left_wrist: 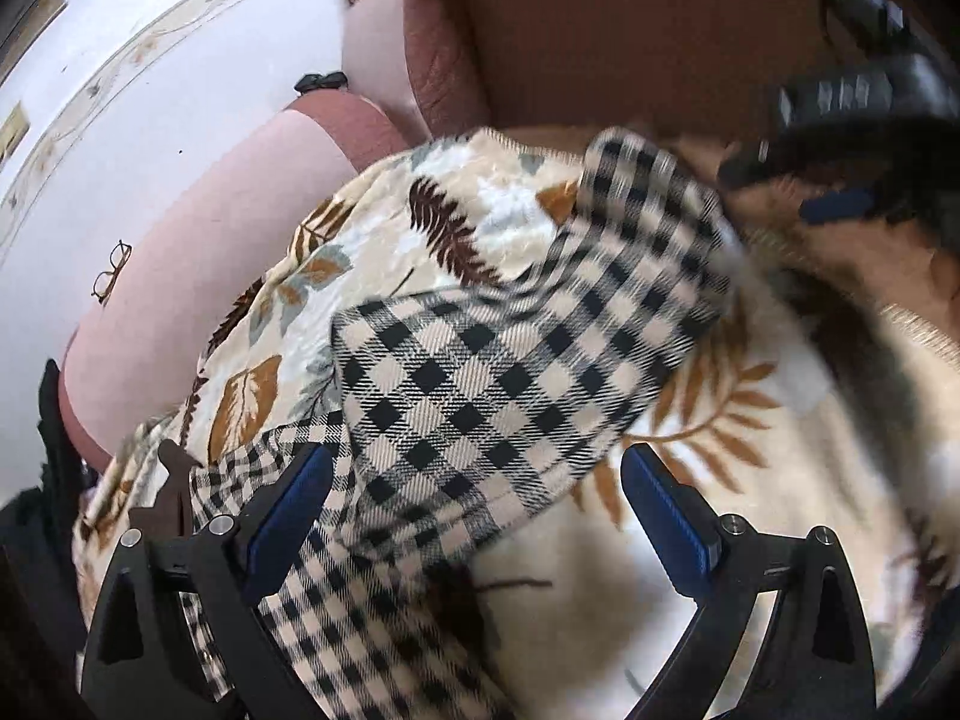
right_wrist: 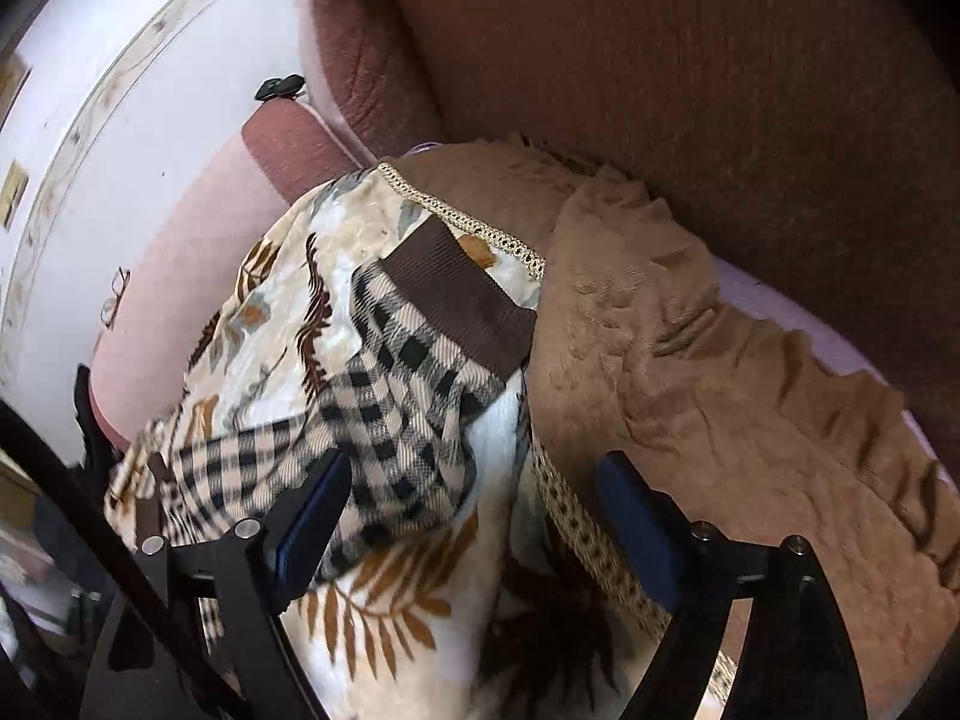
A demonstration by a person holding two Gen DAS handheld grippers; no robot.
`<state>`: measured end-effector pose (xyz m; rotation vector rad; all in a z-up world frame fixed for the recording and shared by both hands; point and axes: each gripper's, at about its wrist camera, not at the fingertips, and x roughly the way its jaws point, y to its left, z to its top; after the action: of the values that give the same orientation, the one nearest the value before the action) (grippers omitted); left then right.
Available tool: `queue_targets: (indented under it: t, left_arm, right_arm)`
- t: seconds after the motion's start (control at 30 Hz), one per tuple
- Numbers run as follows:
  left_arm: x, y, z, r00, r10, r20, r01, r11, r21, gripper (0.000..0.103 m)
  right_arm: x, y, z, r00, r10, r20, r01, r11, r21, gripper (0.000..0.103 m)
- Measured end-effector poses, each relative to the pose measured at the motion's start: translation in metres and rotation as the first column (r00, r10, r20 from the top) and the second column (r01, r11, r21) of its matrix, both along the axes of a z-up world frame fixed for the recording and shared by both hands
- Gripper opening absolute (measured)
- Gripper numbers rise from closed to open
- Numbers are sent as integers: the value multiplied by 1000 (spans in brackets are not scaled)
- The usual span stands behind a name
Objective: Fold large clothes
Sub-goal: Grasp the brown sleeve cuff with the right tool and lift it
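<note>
A checked shirt (left_wrist: 480, 372) lies on a leaf-print blanket (left_wrist: 384, 240) on a sofa (right_wrist: 660, 60), its lower part cut off at six o'clock. The left gripper (left_wrist: 474, 516) and right gripper (right_wrist: 474, 516) hang wide apart, gripping nothing. At two o'clock in the left view the right gripper blurs.

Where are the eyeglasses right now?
In both wrist views the eyeglasses lie at the far left on the pink sofa arm, beyond the leaf-patterned blanket.
</note>
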<state>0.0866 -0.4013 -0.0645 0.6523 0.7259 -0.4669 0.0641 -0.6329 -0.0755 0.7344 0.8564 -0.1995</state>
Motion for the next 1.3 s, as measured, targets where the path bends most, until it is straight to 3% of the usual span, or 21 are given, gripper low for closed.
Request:
queue_targets:
  t: [0.07,0.13,0.23,0.3,0.4,0.5,0.6,0.73,0.9,0.97,1.0,1.13,1.17,1.2,1.27,1.3]
  left_arm:
    - [10,-2,-11,1000,8,-17,-8,1000,18,96]
    - [20,-2,-23,999,17,-39,-16,999,32,89]
    - [31,0,-37,994,29,-104,-27,999,22,71]
    - [40,4,-43,987,43,-156,-45,999,-7,48]
    - [52,12,-42,972,59,-229,-80,993,-85,27]
    - [56,20,-36,970,69,-231,-99,988,-120,16]
    - [60,28,-32,967,76,-245,-113,983,-143,16]
    - [64,27,-37,966,79,-247,-112,986,-122,16]
    - [62,24,-45,967,70,-244,-98,990,-101,16]
    - [61,26,-43,966,66,-249,-94,990,-105,16]
    - [61,30,-40,964,63,-256,-95,989,-114,16]
    - [57,54,-19,967,53,-251,-92,984,-150,19]
    - [56,61,-13,967,53,-249,-94,983,-157,33]
    - [55,74,-5,966,58,-251,-103,980,-171,58]
    - [53,97,9,969,72,-238,-122,971,-206,79]
    - [52,114,17,970,85,-230,-137,966,-221,79]
  right_arm:
    - [9,-7,-9,1000,-11,7,11,998,55,87]
    - [19,-13,-18,1000,-22,15,20,994,103,86]
    - [33,-17,-28,999,-46,15,44,992,121,86]
    - [40,-18,-30,998,-60,5,59,992,110,85]
    - [44,-15,-22,998,-64,5,64,997,50,71]
    - [46,-20,-22,997,-74,-4,74,995,74,63]
    - [37,-21,-11,994,-104,46,99,991,92,61]
    - [31,-12,-10,993,-98,71,83,978,189,61]
    - [49,-5,-35,996,-88,1,86,974,210,60]
    - [56,-4,-44,996,-83,-14,84,977,196,32]
    - [55,-3,-46,996,-91,-9,91,977,191,10]
    - [44,7,-29,993,-82,84,70,988,135,8]
    - [44,11,-23,992,-70,103,57,991,122,8]
    - [43,15,-16,991,-54,122,40,993,111,8]
    - [44,28,1,988,-12,155,-1,997,80,7]
    - [45,34,9,986,8,168,-20,997,69,7]
